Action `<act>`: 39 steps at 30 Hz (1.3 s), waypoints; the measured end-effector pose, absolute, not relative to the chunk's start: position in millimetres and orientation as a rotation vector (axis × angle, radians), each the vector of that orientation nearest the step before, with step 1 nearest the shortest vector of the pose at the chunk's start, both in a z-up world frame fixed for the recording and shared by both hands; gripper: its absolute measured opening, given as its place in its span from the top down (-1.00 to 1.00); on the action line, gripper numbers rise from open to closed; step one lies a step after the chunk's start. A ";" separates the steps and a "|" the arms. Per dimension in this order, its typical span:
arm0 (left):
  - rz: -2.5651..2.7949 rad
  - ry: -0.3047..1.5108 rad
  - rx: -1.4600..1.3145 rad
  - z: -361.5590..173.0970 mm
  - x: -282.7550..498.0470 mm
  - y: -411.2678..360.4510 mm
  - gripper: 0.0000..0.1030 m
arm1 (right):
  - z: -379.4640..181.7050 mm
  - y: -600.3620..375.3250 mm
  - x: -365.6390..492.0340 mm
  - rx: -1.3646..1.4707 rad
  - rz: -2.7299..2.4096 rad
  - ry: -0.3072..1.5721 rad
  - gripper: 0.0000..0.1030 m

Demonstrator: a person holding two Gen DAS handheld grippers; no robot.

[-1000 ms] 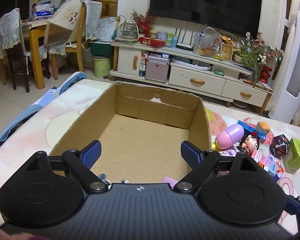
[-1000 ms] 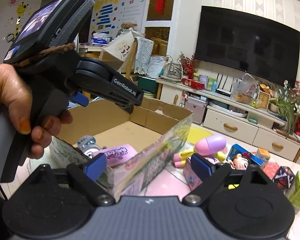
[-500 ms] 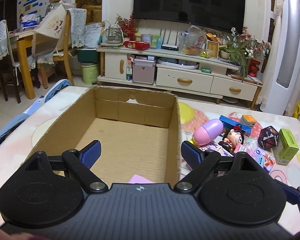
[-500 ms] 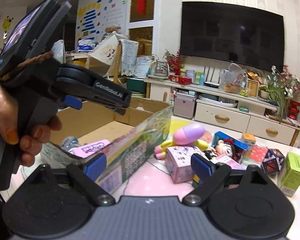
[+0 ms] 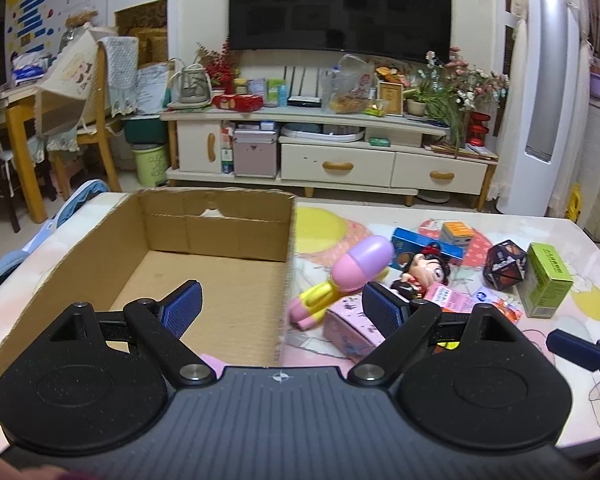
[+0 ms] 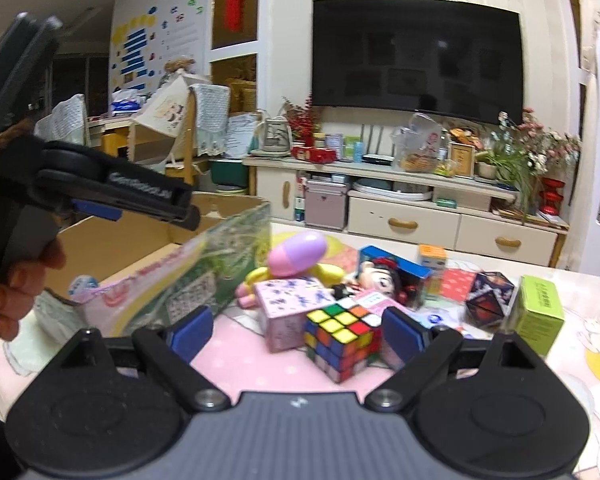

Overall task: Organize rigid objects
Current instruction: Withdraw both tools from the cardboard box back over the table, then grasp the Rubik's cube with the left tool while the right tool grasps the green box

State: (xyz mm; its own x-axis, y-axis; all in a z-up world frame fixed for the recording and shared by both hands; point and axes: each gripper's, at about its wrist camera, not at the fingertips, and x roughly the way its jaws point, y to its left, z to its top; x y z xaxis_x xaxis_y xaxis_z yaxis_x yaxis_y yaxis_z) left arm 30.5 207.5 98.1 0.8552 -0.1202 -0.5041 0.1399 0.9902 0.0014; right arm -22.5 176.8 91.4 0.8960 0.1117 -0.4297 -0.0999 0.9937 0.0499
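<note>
- cardboard box (image 5: 220, 248): mostly bare floor; only a few items visible at its near end, one a pink packet (image 6: 140, 280).
- still out on the table (image 6: 580, 360): rubik's cube (image 6: 342, 336), pink box (image 6: 284, 312), doll (image 5: 428, 266), green carton (image 6: 538, 308).
- right gripper (image 6: 298, 332): jaws apart, empty, cube between them, untouched.
- left gripper (image 5: 282, 308): jaws apart, empty, above the box's near right wall.
- judgement: early stage.

- Big dark TV (image 5: 338, 2) hangs on a pale wall, switched off.
- Cream TV cabinet (image 5: 332, 148) under it, drawers with wooden handles, top crammed with clutter and flowers (image 5: 466, 80).
- Wooden chair (image 5: 96, 120) draped in cloth off to the left, green bin (image 5: 152, 164) on the tiled floor.
- White tower fan (image 5: 540, 92) stands right.
</note>
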 end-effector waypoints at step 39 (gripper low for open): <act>-0.354 0.640 0.191 30.1 36.7 159.2 -1.00 | 25.1 9.4 42.2 0.107 -0.270 0.580 -0.78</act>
State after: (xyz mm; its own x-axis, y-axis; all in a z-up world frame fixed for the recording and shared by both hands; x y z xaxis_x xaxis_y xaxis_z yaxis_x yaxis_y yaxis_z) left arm 36.7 159.2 30.1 0.7450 -0.2627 -0.6132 0.3795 0.9228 0.0658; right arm 42.2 9.4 25.1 0.8027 -0.2212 -0.5538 0.2811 0.9594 0.0242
